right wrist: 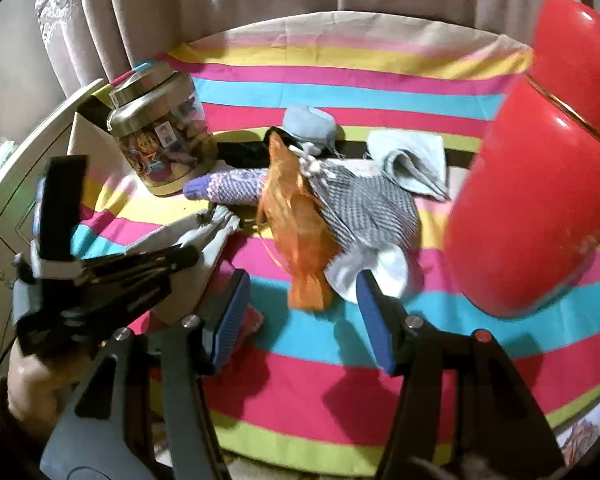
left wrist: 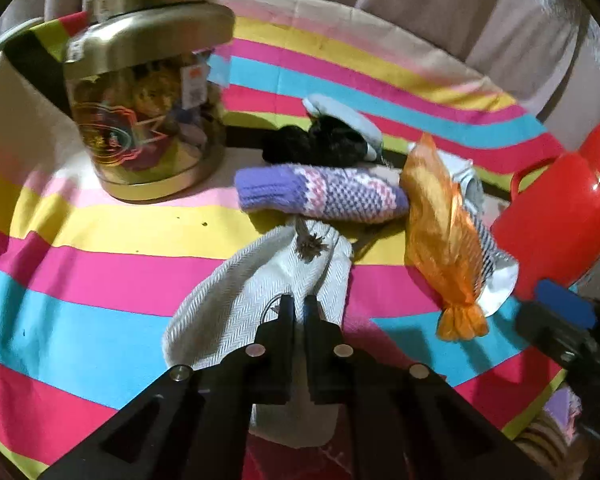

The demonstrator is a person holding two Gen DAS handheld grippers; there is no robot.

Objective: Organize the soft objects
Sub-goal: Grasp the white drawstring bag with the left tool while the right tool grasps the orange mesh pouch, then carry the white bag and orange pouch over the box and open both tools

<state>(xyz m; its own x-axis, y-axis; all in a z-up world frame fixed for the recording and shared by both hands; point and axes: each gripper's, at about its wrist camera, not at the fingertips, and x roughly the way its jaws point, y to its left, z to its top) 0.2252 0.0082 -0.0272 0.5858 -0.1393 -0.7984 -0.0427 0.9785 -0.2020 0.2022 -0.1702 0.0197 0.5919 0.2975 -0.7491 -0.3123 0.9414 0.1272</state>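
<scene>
barely begun; left gripper [left wrist: 299, 304] pinching the grey cloth [left wrist: 236, 296]; right gripper [right wrist: 300, 312] spread, empty; socks [left wrist: 320, 194] seemingly still unsorted mid-frame.

The striped cloth [right wrist: 320, 380] just under and in front of the right gripper [right wrist: 300, 312] is bare, so it can go forward there. A bit further ahead the orange bag [right wrist: 300, 216] blocks the way. The big red bowl [right wrist: 540, 208] stands close on its right. The left gripper [right wrist: 188, 258] crowds its left side.
</scene>
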